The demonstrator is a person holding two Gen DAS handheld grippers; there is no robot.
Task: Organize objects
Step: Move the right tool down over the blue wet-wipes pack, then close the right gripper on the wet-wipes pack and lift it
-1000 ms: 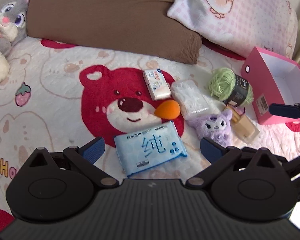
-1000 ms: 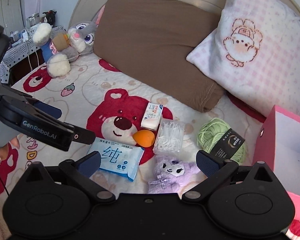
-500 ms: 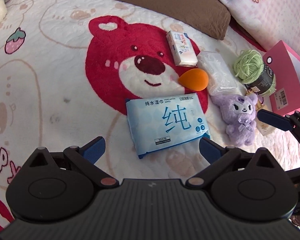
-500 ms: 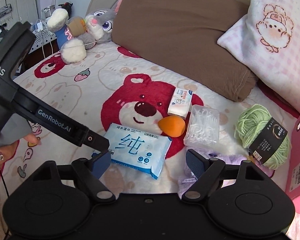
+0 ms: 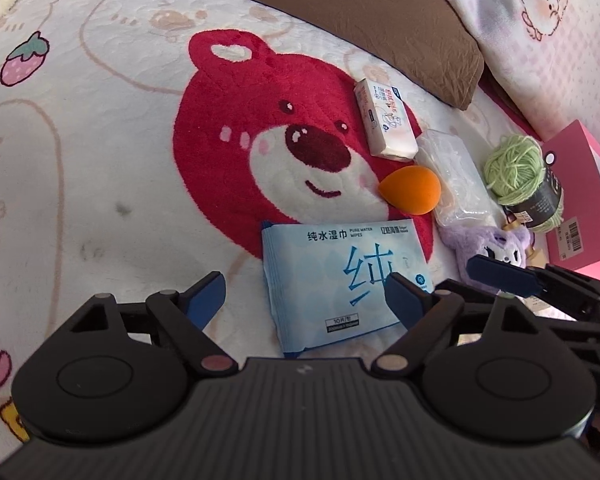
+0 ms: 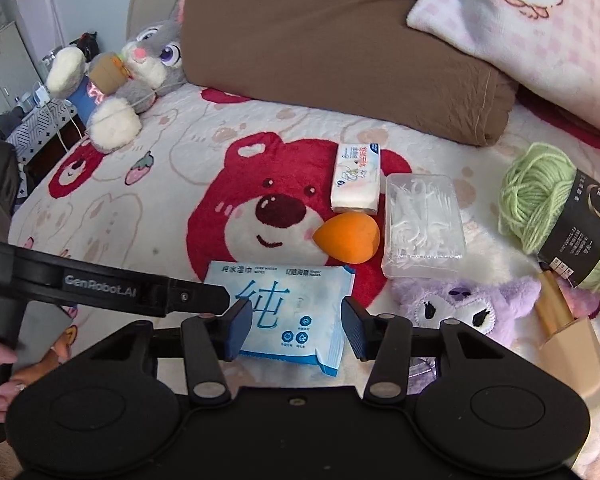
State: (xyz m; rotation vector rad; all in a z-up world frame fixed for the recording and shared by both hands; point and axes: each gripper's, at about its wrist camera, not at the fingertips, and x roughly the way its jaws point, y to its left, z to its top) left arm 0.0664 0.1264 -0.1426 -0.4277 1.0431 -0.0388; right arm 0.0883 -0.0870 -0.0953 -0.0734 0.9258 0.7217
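Left gripper (image 5: pixel 304 294) and right gripper (image 6: pixel 296 322), jaws apart, just narrowing, poised over blue wipes pack (image 5: pixel 340 280), lower centre, gripping nothing.

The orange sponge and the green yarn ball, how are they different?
The orange sponge is smooth and teardrop-shaped; the green yarn ball is stringy, wound in strands. The sponge is bare, while the yarn wears a dark paper label. The sponge looks smaller than the yarn. The sponge lies on the red bear print beside the clear box; the yarn sits farther right, near the pink box. Both rest loose on the bedspread, untouched.
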